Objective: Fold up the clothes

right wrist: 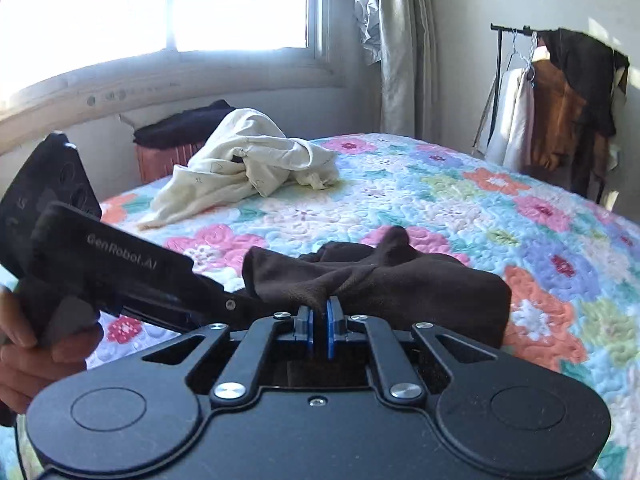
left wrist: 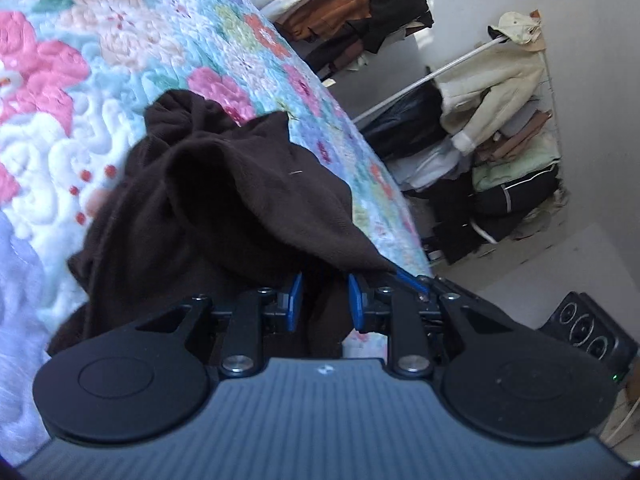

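I am holding my right gripper (right wrist: 319, 318) over the flowered quilt (right wrist: 460, 204), and its blue pads (right wrist: 331, 320) are pinching a bunched fold of the dark brown garment (right wrist: 400, 280), which is fanning out to both sides and draping down toward the bed. My left gripper (left wrist: 323, 300) is working at the same brown garment (left wrist: 224, 200) from the other side; its pads (left wrist: 295, 298) are standing apart with cloth hanging between and over them, though I cannot make out whether any of it is really caught, since the fabric is hiding the tips. In the right wrist view my left gripper's black body (right wrist: 120, 268) is reaching in from the left, my left hand (right wrist: 36, 360) wrapped around it. A crumpled cream garment (right wrist: 248, 160) is lying farther up the quilt, well apart from the brown one. A clothes rack (right wrist: 560, 100) is standing near the wall.
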The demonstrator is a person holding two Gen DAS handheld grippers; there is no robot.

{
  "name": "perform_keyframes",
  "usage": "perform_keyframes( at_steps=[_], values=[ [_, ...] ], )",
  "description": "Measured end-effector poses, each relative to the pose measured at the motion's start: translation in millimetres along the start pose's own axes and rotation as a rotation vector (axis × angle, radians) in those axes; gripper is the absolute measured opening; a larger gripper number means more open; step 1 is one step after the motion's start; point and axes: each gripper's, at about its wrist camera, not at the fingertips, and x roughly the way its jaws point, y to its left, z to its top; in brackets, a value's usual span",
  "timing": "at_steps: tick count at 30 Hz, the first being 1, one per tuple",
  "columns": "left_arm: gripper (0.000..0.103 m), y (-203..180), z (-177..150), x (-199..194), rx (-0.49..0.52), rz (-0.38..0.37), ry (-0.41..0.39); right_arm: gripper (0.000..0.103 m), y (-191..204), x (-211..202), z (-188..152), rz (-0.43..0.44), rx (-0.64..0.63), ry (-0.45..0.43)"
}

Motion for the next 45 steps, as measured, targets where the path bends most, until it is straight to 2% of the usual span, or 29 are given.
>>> perform_keyframes(
  at_steps=[1,3,5,8,9,11,13,14,16,17,18,19,20,21,22,23,25,28,29,34,36,37,39,43,44,45],
  values=[
    [0.024,4,0,0,-0.030,-0.021,-0.009,0.009,-3,-1,-1,0.011,0.013,0.005],
    [0.037,13,1,-1,-0.100,-0.075,-0.044,0.009,-14,0,-3,0.057,0.085,0.010],
    [0.041,20,3,-1,-0.154,-0.127,-0.078,0.009,-19,3,-6,0.069,0.111,0.011],
    [0.042,22,9,6,-0.164,-0.115,-0.091,0.009,-12,6,-6,0.121,0.078,0.009],
    [0.048,21,11,9,-0.156,-0.099,-0.095,0.009,-8,8,-6,0.149,0.063,0.019],
    [0.048,16,12,14,-0.122,-0.044,-0.095,0.009,3,11,-7,0.177,0.020,0.026],
    [0.013,8,12,17,-0.060,0.029,-0.113,0.009,12,14,-7,0.184,-0.017,0.026],
    [0.006,1,12,16,-0.017,0.068,-0.134,0.009,13,15,-6,0.180,-0.024,0.021],
    [0.006,-17,13,5,0.065,0.135,-0.200,0.011,11,17,-4,0.181,-0.016,0.015],
    [0.006,-25,13,-2,0.095,0.151,-0.238,0.015,9,16,-3,0.193,-0.004,0.014],
    [0.006,-33,11,-11,0.123,0.171,-0.295,0.016,7,16,0,0.205,0.005,0.015],
    [0.006,-39,8,-18,0.158,0.196,-0.349,0.020,5,15,2,0.207,0.007,0.019],
    [0.006,-45,4,-25,0.195,0.222,-0.402,0.032,3,14,4,0.200,0.005,0.025],
    [0.006,-44,2,-24,0.207,0.278,-0.401,0.038,2,14,6,0.192,0.003,0.031],
    [0.006,-42,1,-22,0.213,0.342,-0.386,0.048,-1,15,7,0.180,0.004,0.047],
    [0.006,-31,1,-14,0.181,0.401,-0.326,0.051,-4,18,6,0.165,0.006,0.069],
    [0.006,-3,0,2,0.095,0.512,-0.179,0.051,-12,23,6,0.132,0.013,0.110],
    [0.007,14,-2,-7,-0.006,0.474,-0.164,0.052,-25,31,8,0.081,0.042,0.139],
    [0.007,12,0,-12,-0.004,0.465,-0.167,0.053,-30,33,10,0.069,0.053,0.142],
    [0.008,-20,6,-33,0.156,0.450,-0.229,0.056,-52,44,20,0.006,0.108,0.160],
    [0.009,-31,10,-39,0.199,0.427,-0.202,0.057,-60,48,22,-0.017,0.124,0.168],
    [0.011,-36,13,-40,0.207,0.411,-0.182,0.058,-61,50,21,-0.024,0.124,0.172],
    [0.030,-45,21,-36,0.215,0.382,-0.156,0.059,-65,52,20,-0.039,0.130,0.180],
    [0.036,-59,45,-5,0.285,0.493,-0.072,0.059,-81,57,16,-0.052,0.186,0.181],
    [0.040,-60,52,4,0.295,0.513,-0.051,0.059,-86,57,16,-0.052,0.205,0.178],
    [0.040,-61,59,15,0.301,0.523,-0.035,0.059,-92,59,16,-0.047,0.231,0.177]
  ],
)
